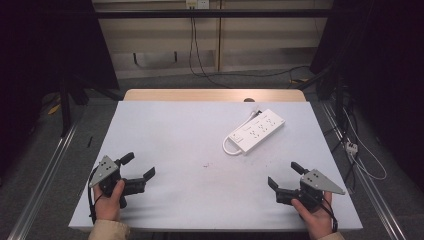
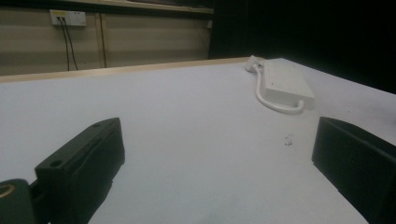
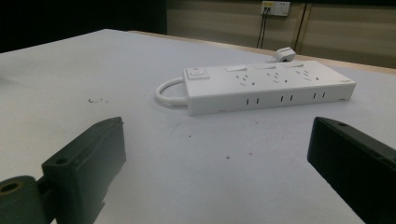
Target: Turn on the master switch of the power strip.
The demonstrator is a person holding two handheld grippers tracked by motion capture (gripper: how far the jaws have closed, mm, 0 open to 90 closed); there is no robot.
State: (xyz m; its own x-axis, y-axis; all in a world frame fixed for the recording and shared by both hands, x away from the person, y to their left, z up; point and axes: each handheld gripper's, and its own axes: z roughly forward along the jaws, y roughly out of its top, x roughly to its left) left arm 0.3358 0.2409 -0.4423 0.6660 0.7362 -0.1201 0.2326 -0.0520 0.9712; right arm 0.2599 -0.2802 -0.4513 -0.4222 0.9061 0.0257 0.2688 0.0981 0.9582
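Table (image 1: 165, 200), pale grey sheet over a wooden top, wood edge bare along the far side. Surface mostly bare.

Power strip (image 1: 257, 130), white, flat on the sheet in the far right quarter, long axis diagonal, socket face up. Short white cable (image 1: 229, 148) looped out of the near end and back along the strip's far side; plug (image 1: 256, 113) lying at the far end, just beside the strip. Switch at the cable end, seen in the right gripper view (image 3: 261, 84).

Left gripper (image 1: 139, 166), held in the left hand (image 1: 109, 202) near the front left corner of the table, low over the sheet. Jaws spread wide, nothing between them; bare sheet in the gap in the left gripper view. Well apart from the strip.

Right gripper (image 1: 283, 175), held in the right hand (image 1: 315, 215) near the front right corner. Jaws spread wide, nothing pinched; strip straight ahead of the gap in the right gripper view, not touched.

Small dark specks (image 1: 206, 164) on the sheet between the two grippers.
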